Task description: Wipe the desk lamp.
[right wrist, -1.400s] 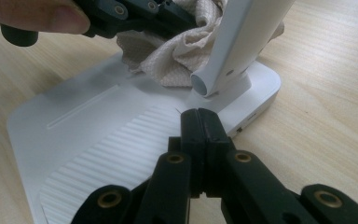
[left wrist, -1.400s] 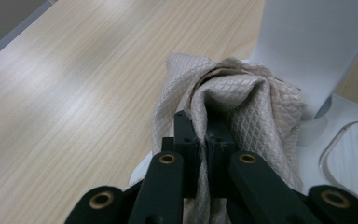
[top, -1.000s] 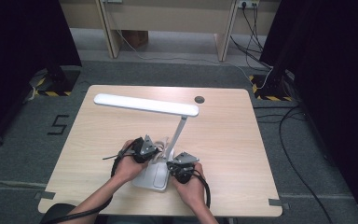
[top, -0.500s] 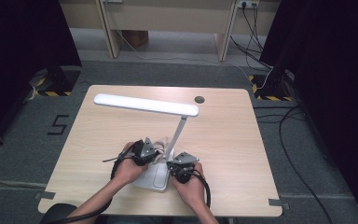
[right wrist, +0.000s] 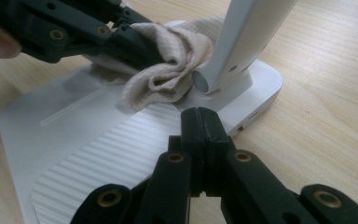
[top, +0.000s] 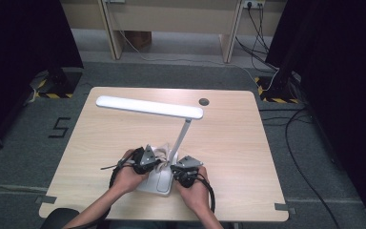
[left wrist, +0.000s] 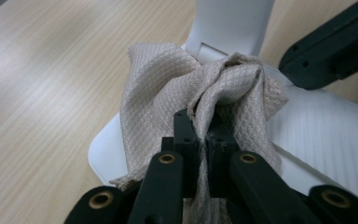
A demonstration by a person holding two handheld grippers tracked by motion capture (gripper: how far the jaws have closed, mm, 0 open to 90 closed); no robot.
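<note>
1. Beige waffle-weave cloth: bunched and clenched between the jaws of the left tool, low centre of the left tool's own view. It is pressed against the foot of the lamp stem, resting on the white lamp base.

2. Right tool: jaws closed together with nothing between them, tips on or just above the ribbed part of the lamp base, lower centre of its view. Judged to be steadying the lamp; contact cannot be confirmed.

3. Progress, as a judgement: wiping of the lamp is under way, cloth at the hinge where stem meets base. How much of the base is already wiped cannot be told; no dirt is visible. The stem and the long lamp head appear yet to be reached.

4. High view, near edge: both hands at lower centre, left tool and right tool flanking the base on the wooden surface.

5. High view, farther: the lamp head spans the upper left of the surface; a round dark grommet lies beyond it.

6. View differences: the tool views give cloth texture, base ribbing and jaw closure; the high view gives the whole lamp, its head and the layout.
</note>
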